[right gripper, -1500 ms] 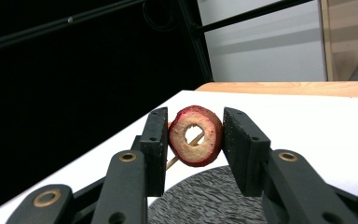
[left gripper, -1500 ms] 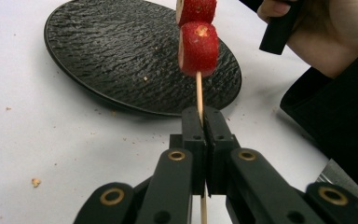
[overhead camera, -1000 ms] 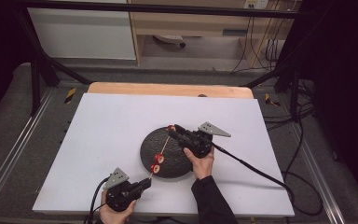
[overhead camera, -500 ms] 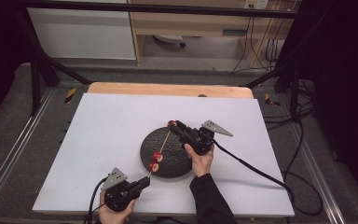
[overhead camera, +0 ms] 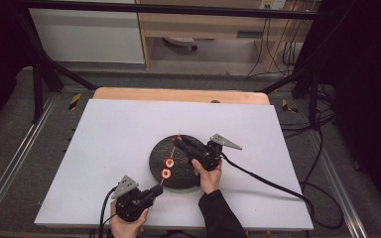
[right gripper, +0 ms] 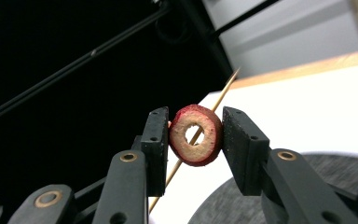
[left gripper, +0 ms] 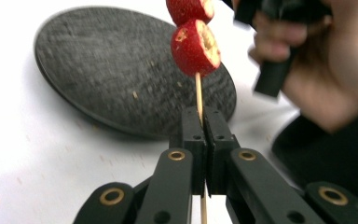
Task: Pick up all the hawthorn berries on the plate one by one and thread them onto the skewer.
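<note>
Left gripper at the table's near edge, jaws pinching the skewer, which slants up over the dark plate. Left gripper view: two red fruit rings threaded on it. Right gripper view: right gripper clamps a third ring, stick through its hole.

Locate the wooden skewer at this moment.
In the high view, the wooden skewer slants over the black plate at table centre, its lower end clamped by the left gripper.
</note>
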Available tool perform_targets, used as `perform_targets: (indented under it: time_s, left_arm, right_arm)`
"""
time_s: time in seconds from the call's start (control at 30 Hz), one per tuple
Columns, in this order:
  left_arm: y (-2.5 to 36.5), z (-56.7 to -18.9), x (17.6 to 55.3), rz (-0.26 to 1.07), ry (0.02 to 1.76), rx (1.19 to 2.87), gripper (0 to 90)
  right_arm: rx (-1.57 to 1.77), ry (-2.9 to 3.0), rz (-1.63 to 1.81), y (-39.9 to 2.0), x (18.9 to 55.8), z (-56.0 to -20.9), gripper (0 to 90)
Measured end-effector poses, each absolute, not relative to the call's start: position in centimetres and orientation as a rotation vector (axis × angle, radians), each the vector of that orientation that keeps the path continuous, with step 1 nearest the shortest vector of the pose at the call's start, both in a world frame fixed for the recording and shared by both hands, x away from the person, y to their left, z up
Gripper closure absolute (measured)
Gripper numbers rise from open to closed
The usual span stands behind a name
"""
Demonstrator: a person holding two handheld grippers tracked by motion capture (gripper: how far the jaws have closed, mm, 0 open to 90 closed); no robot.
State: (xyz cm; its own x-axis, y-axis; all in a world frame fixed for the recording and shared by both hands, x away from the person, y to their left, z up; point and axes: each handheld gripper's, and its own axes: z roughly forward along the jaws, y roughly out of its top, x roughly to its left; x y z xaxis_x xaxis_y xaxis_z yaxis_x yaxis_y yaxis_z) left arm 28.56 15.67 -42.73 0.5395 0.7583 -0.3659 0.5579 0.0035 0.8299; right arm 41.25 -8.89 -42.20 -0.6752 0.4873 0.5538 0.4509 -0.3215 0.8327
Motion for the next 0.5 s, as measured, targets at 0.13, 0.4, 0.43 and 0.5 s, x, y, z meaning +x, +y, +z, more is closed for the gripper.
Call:
perform_targets:
  time_s: [0.13, 0.4, 0.43, 0.5]
  left_arm:
    - [15.5, -42.5, 29.8, 0.229, 1.129, 1.681, 88.5]
    - [15.4, -42.7, 30.3, 0.231, 1.098, 1.712, 88.5]
    - [15.5, -42.8, 30.3, 0.228, 1.095, 1.713, 88.6]
    - [15.8, -42.9, 30.4, 0.217, 1.086, 1.722, 88.6]
  right_arm:
    - [1.234, 1.851, 2.200, -8.3, 40.4, -42.9, 63.0]
    - [1.217, 1.877, 2.152, -8.5, 40.2, -42.6, 62.4]
    - [1.218, 1.884, 2.143, -8.5, 40.1, -42.6, 62.1]
    - [1.221, 1.901, 2.122, -8.6, 40.1, -42.4, 60.5]
